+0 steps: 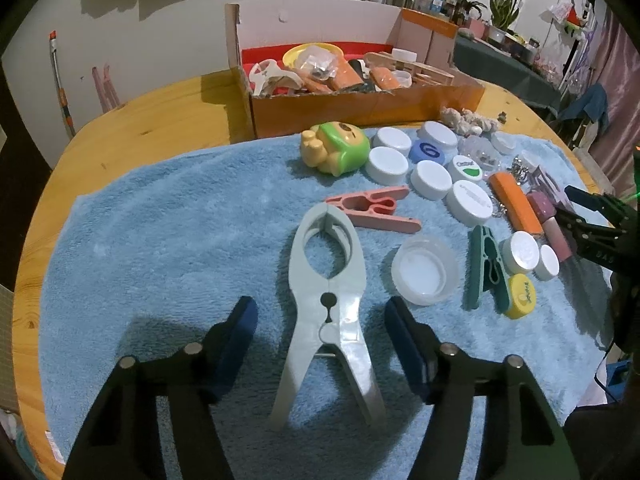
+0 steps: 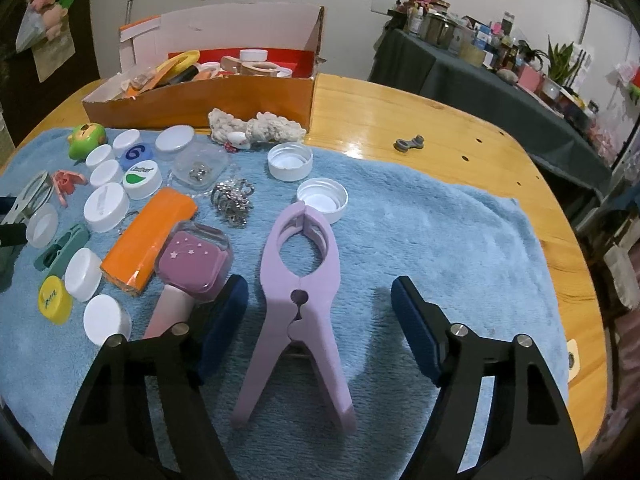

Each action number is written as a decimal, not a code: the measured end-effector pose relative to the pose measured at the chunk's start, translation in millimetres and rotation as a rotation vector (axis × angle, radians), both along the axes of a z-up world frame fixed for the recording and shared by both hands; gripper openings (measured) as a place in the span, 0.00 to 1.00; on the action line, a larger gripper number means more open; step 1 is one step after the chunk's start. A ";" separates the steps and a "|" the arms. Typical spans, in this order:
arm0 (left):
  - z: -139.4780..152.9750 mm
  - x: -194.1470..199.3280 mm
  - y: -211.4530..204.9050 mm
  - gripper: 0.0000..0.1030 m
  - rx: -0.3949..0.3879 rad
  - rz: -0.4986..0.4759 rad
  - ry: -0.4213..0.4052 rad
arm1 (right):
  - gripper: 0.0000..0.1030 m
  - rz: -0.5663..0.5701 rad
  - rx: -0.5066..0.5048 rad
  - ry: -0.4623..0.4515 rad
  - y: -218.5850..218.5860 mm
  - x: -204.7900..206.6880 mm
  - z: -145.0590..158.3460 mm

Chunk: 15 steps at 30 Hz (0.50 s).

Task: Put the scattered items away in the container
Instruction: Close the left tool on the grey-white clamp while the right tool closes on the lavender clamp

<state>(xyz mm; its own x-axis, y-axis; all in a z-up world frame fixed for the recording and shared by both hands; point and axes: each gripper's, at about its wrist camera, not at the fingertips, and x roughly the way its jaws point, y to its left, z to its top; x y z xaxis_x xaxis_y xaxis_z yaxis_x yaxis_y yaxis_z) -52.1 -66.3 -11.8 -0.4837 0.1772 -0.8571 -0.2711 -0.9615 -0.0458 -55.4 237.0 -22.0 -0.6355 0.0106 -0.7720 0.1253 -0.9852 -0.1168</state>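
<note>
On fluffy blue towel (image 1: 160, 240): L gripper (image 1: 320, 322) straddles glossy grey clamp (image 1: 328, 300), R gripper (image 2: 320, 300) matte lilac clamp (image 2: 298, 292); pads clear.

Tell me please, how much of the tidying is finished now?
Some items already lie in the cardboard box. Each open gripper straddles a big clip, not gripping: left gripper the grey clip, right gripper the purple clip. Many caps and small things remain on the blue towel.
</note>
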 end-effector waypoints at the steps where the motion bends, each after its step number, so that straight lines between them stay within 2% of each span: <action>1: 0.5 0.3 -0.2 0.63 0.003 0.000 0.001 | 0.66 0.003 -0.004 -0.001 0.0 0.1 0.1; 5: 1.6 1.1 -0.1 0.59 0.018 -0.011 -0.002 | 0.63 0.007 -0.035 -0.011 3.9 0.2 -0.3; 8: 1.6 1.5 1.3 0.56 0.019 -0.016 -0.001 | 0.57 0.012 -0.075 -0.027 6.4 -1.3 -0.2; 12: 1.3 2.0 1.6 0.55 0.016 -0.017 0.003 | 0.54 0.020 -0.070 -0.027 4.4 -0.7 0.3; 15: 1.7 2.6 1.1 0.50 0.021 -0.019 0.001 | 0.53 0.025 -0.067 -0.029 3.0 0.5 0.4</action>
